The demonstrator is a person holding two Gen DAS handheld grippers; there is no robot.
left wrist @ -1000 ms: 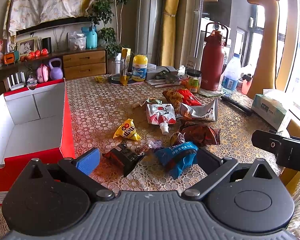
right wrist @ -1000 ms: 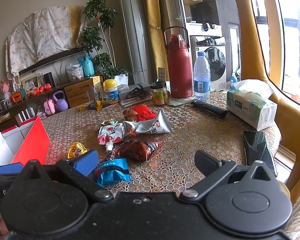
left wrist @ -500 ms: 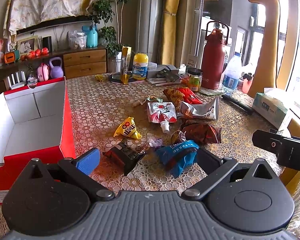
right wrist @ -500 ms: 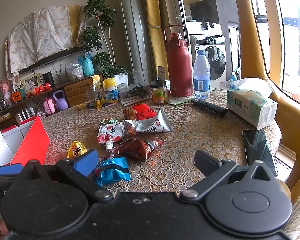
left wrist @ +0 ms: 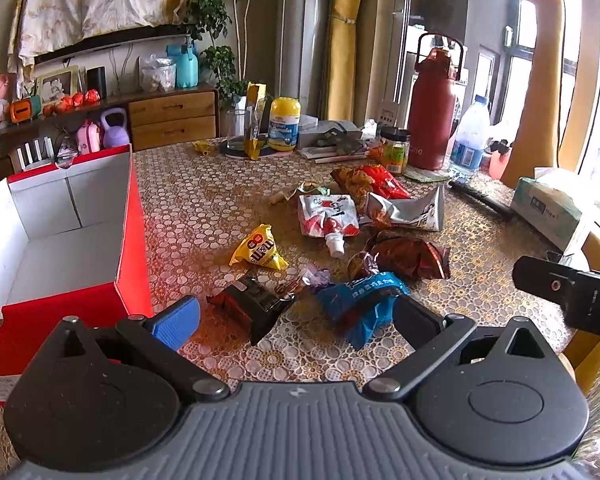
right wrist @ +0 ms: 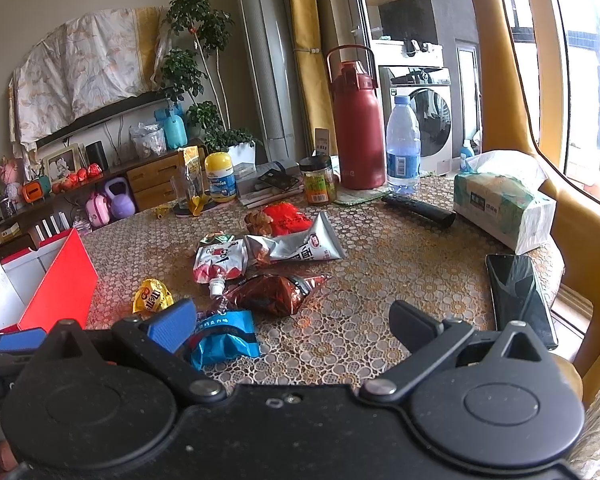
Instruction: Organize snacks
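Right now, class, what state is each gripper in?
Left gripper: open, holding nothing.
Right gripper: open, holding nothing.

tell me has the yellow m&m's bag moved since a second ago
No. In the left wrist view the yellow m&m's bag sits in the same spot on the lace tablecloth, equally far from the red box and the white spouted pouch.
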